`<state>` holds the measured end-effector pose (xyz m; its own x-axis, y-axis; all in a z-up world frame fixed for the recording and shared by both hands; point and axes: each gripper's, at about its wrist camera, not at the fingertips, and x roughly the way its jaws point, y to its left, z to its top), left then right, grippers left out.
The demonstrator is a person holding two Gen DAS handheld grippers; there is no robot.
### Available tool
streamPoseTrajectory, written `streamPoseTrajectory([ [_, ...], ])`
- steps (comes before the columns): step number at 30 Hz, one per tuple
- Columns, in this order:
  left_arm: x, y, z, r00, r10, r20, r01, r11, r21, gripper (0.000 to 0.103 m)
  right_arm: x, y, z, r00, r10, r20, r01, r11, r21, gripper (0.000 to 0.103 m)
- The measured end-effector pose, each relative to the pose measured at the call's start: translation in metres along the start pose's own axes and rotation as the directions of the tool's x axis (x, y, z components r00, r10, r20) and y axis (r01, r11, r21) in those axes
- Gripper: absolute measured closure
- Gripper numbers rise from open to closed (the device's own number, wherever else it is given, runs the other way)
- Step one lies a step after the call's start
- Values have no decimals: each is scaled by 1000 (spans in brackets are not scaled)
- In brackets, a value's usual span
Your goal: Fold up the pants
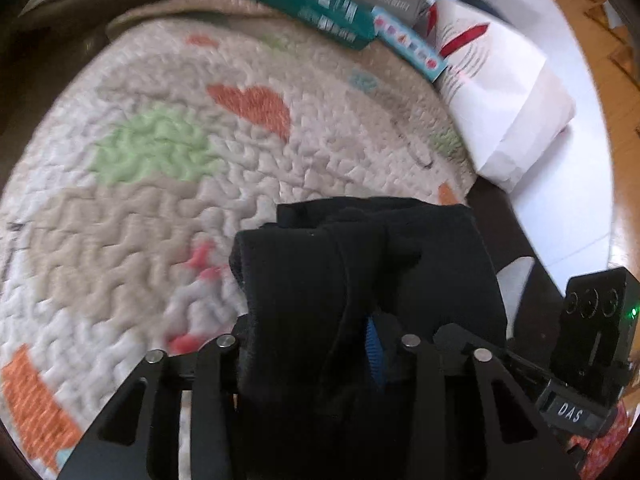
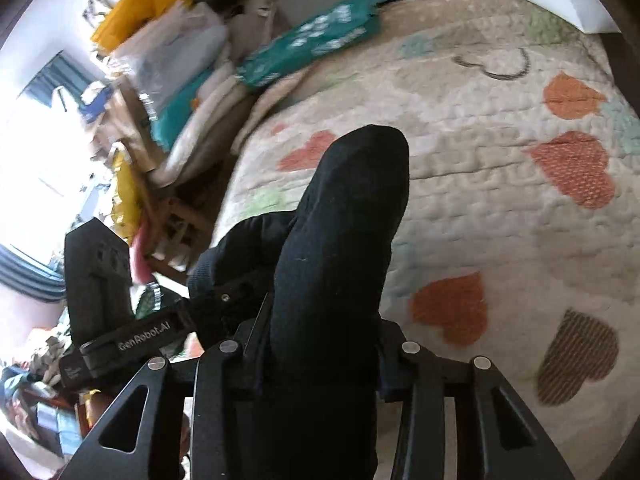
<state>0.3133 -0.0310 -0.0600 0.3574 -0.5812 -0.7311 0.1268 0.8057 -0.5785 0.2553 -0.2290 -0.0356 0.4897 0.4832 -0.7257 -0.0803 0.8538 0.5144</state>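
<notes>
Quilted bedding (image 1: 168,152) with orange and green hearts spreads out under both cameras, with a teal package (image 1: 304,4) and a white paper bag (image 1: 508,92) along its far edge and a cluttered room off to one side. I have the black pants (image 1: 360,264) bunched in both tools: my left gripper (image 1: 320,344) is clamped on a thick wad of the fabric, which spills forward over the fingers, and my right gripper (image 2: 320,348) is closed on another fold that stands up in a dark hump (image 2: 352,208) above the quilt. The other handset shows at the edge of each view, so I judge my hands sit close together. This cloth looks soft, limp and fairly light — it sags wherever I don't support it and won't hold a crease on its own. I judge the hold is best taken at a hem or the waistband, pinching all layers together, because a grip mid-fabric just gathers a lump — as it does now.
</notes>
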Motion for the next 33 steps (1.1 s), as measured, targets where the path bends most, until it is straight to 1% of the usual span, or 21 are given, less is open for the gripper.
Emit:
streamPoseTrajectory([
  [1, 10, 1, 2, 1000, 18, -17, -18, 1000, -7, 56, 5, -11, 1, 1000, -14, -16, 14, 1000, 18, 59],
  [2, 22, 4, 4, 998, 42, -38, -43, 999, -21, 54, 10, -20, 2, 999, -26, -34, 27, 999, 35, 58],
  [3, 28, 7, 4, 998, 39, -48, -41, 999, -36, 47, 13, -33, 2, 998, -42, -52, 45, 997, 57, 55],
  [4, 33, 11, 5, 998, 23, -57, -26, 998, -59, 42, 17, -42, 0, 997, -55, -60, 59, 995, 80, 50],
  [5, 35, 14, 6, 998, -2, -61, -3, 997, -83, 40, 20, -51, -4, 997, -59, -55, 65, 992, 109, 46],
  [6, 36, 17, 8, 998, -29, -61, 23, 994, -105, 39, 20, -59, -7, 997, -61, -48, 67, 989, 134, 41],
  [9, 35, 27, 10, 993, -94, -67, 81, 981, -177, 37, 18, -72, -13, 998, -54, -35, 59, 985, 162, 32],
  [12, 35, 35, 13, 988, -135, -73, 114, 966, -234, 37, 11, -71, -16, 998, -61, -30, 65, 984, 168, 31],
  [14, 33, 41, 14, 985, -157, -74, 129, 948, -292, 37, 4, -62, -20, 995, -97, -24, 99, 985, 138, 31],
  [15, 33, 46, 14, 982, -171, -76, 136, 931, -338, 37, 0, -58, -22, 993, -117, -20, 118, 986, 119, 31],
  [16, 32, 49, 14, 980, -182, -75, 142, 917, -373, 37, -4, -54, -24, 990, -143, 1, 142, 985, 97, 31],
  [18, 30, 59, 13, 977, -203, -65, 151, 876, -459, 37, -12, -46, -31, 981, -195, 12, 194, 979, 57, 31],
  [20, 25, 66, 13, 976, -213, -52, 158, 847, -507, 37, -17, -40, -39, 975, -223, 18, 222, 974, 39, 31],
  [21, 20, 70, 13, 978, -206, -44, 154, 841, -519, 37, -20, -38, -44, 973, -231, 18, 230, 973, 37, 31],
  [23, 8, 77, 13, 985, -170, -24, 131, 838, -529, 37, -23, -36, -51, 970, -242, 16, 241, 970, 41, 31],
  [26, -18, 91, 8, 996, -89, -12, 69, 845, -531, 37, -34, -31, -65, 967, -254, 17, 253, 966, 46, 31],
  [28, -43, 102, 1, 1000, -28, 3, 25, 850, -527, 37, -47, -26, -77, 969, -245, 28, 244, 969, 49, 31],
  [30, -69, 110, -13, 999, 50, 6, -39, 854, -519, 37, -56, -19, -89, 971, -238, 32, 237, 971, 43, 31],
  [31, -79, 113, -20, 997, 77, 7, -63, 858, -510, 37, -60, -15, -96, 971, -236, 35, 235, 971, 37, 31],
  [32, -93, 112, -31, 993, 117, 8, -98, 865, -492, 37, -66, -11, -106, 972, -232, 41, 231, 973, 31, 31],
  [33, -103, 110, -39, 990, 139, 10, -117, 872, -474, 37, -72, -7, -116, 973, -224, 49, 223, 974, 27, 31],
])
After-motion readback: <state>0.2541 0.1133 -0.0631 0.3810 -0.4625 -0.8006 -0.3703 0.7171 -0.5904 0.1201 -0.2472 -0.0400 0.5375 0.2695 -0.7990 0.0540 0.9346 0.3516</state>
